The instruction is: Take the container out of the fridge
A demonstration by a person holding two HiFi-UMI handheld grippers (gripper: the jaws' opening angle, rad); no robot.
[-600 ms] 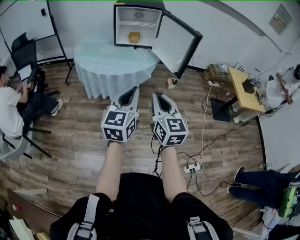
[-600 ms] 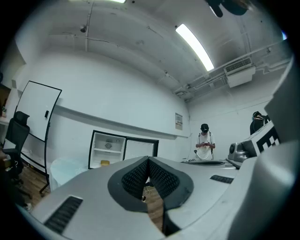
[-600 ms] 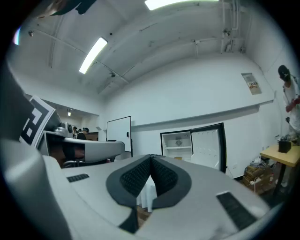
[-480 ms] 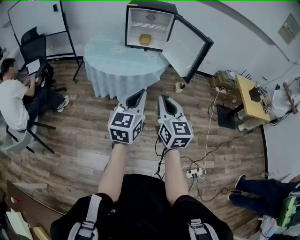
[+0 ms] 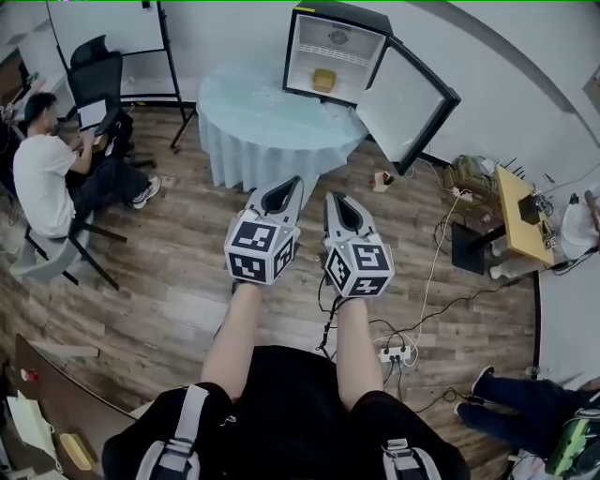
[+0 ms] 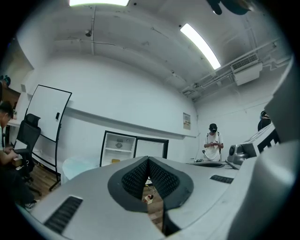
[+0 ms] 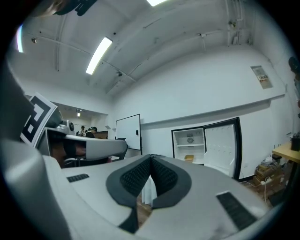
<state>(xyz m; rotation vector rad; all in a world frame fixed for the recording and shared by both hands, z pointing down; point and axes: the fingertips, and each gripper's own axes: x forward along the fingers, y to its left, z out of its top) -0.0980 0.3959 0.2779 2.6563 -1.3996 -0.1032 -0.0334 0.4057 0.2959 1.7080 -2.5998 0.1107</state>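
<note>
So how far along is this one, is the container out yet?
Done: the mini fridge stands open. In hand: nothing; the left claw and right claw are both shut and empty, well short of the table. Left: approach, grasp the yellow container inside, and lift it out.

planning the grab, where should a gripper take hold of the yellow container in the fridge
Likely across its two side walls, coming level through the open front of the fridge: the yellow container sits low and boxy beneath a shelf, blocking a top grab.
</note>
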